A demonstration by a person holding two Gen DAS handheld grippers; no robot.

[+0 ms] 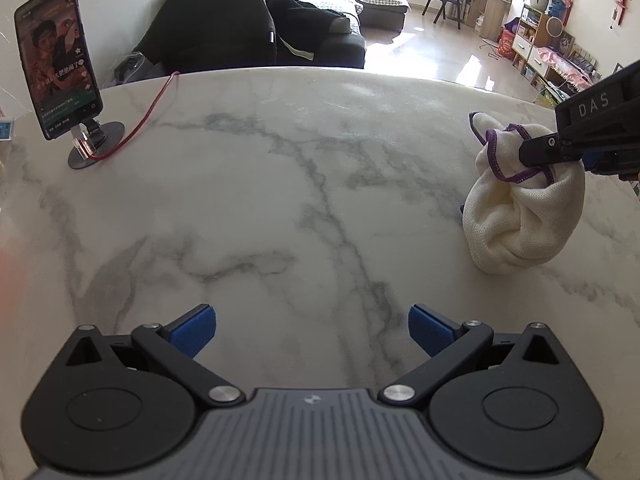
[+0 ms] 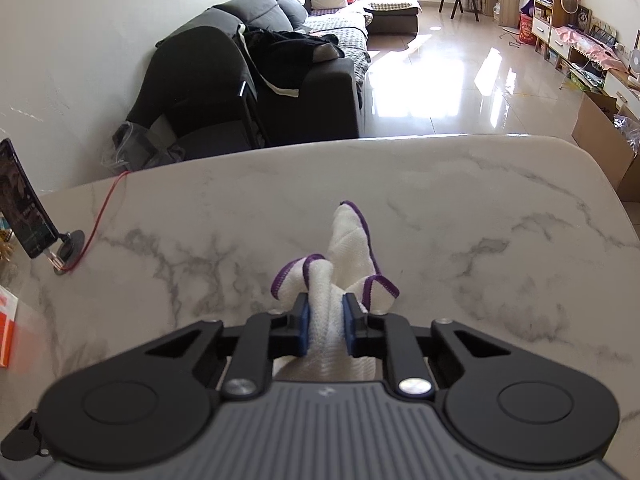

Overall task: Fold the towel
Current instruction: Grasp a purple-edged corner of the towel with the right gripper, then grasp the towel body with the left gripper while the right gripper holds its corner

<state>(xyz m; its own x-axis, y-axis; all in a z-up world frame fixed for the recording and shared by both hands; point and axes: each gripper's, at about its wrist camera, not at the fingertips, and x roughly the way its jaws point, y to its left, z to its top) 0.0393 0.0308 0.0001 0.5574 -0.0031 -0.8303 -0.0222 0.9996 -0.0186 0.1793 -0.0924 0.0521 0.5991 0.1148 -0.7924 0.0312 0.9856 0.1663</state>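
Marble table (image 1: 280, 184): big, glossy, mostly bare, so plenty of flat room to spread cloth on.

Towel (image 1: 520, 216): white with purple stitched hem, bunched in a lump at the table's right side, bottom resting on the marble, top gathered upward. Looks light and fully limp, with no stiffness to rely on; the weave looks grippy against the pads but likely slides easily on polished stone. Best hold is on the hem or a corner, not mid-cloth. One corner sticks up past the pinch in the right wrist view, a fair target for the second hand.

Right gripper (image 2: 325, 324): clamped on a thick fold of the towel, blue pads (image 2: 304, 326) pressing it from both sides. Can't tell how many layers are in the pinch, since the cloth is hidden under the body.

Left gripper (image 1: 312, 332): spread wide, nothing between the fingers, hanging over bare marble well apart from the towel.

Clutter, all far left: phone (image 1: 56, 60) on a round stand (image 1: 94, 148), lit screen, red cable (image 1: 140, 120) running off the back edge. Orange-and-white item (image 2: 7, 328) at the left edge, blurred, unidentified. Nothing between the two grippers. Only risk I see is snagging the cable if the spread goes wide left.
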